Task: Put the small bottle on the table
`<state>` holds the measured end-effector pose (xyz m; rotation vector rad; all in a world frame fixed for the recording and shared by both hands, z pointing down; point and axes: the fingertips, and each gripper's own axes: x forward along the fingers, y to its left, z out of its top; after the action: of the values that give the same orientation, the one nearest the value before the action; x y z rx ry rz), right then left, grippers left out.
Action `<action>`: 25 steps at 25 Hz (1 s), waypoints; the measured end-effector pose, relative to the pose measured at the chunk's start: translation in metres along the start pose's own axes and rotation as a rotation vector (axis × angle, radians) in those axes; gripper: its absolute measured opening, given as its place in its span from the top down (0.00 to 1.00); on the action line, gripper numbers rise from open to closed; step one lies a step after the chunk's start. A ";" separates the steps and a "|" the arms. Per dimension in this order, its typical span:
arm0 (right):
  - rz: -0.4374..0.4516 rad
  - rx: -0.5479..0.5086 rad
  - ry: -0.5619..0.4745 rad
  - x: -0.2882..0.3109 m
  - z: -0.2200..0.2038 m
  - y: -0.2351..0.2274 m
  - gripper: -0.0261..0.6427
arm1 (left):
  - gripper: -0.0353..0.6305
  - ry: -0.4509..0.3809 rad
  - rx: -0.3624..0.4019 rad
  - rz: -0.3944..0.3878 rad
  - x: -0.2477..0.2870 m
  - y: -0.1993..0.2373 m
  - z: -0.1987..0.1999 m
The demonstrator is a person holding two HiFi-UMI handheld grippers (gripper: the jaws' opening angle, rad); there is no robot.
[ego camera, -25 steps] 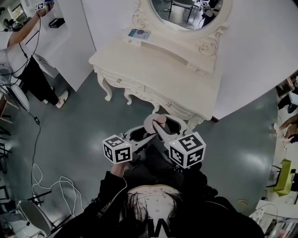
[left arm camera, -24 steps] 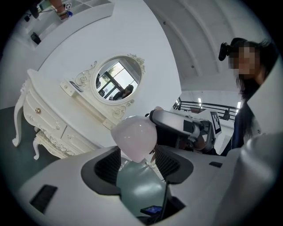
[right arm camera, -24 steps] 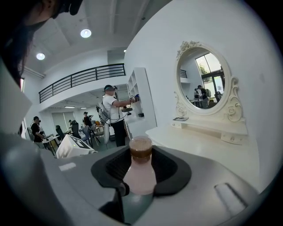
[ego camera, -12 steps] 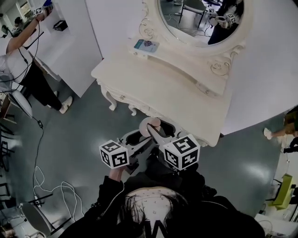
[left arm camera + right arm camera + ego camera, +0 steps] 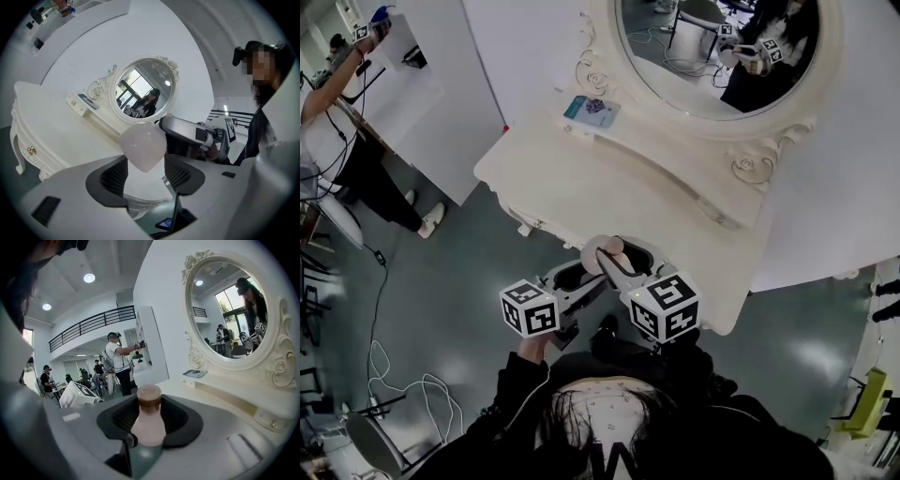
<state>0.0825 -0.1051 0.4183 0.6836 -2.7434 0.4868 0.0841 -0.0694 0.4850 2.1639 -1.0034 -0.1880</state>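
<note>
The small bottle (image 5: pixel 602 253) is pale pink with a brownish cap. In the right gripper view the bottle (image 5: pixel 149 420) sits between the pads of my right gripper (image 5: pixel 149 427), filling the gap. In the left gripper view the bottle (image 5: pixel 143 150) shows as a rounded pink body spanning the pads of my left gripper (image 5: pixel 144 171), with a right finger behind it. In the head view the left gripper (image 5: pixel 581 270) and right gripper (image 5: pixel 623 258) meet at the bottle, over the front edge of the cream dressing table (image 5: pixel 619 187).
An oval mirror (image 5: pixel 712 47) rises behind the table top. A small flat box (image 5: pixel 592 110) lies on the table's back ledge. A person (image 5: pixel 337 141) stands at a white cabinet far left. Cables (image 5: pixel 384 375) trail on the grey floor.
Both grippers have travelled together with the bottle toward the dressing table, from over the floor to over its front edge. Their hold on the bottle looks the same.
</note>
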 end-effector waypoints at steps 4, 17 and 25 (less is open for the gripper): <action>0.003 -0.001 -0.017 0.007 0.012 -0.022 0.73 | 0.60 -0.003 0.009 0.005 0.020 0.008 0.015; 0.001 0.059 -0.026 0.027 0.016 -0.044 0.74 | 0.60 0.037 -0.013 0.015 0.032 0.029 0.027; -0.087 0.074 -0.040 0.069 0.037 -0.071 0.74 | 0.60 0.090 -0.010 -0.051 0.048 0.067 0.064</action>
<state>0.0525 -0.2062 0.4263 0.8359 -2.7308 0.5627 0.0501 -0.1676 0.4918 2.1700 -0.8952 -0.1186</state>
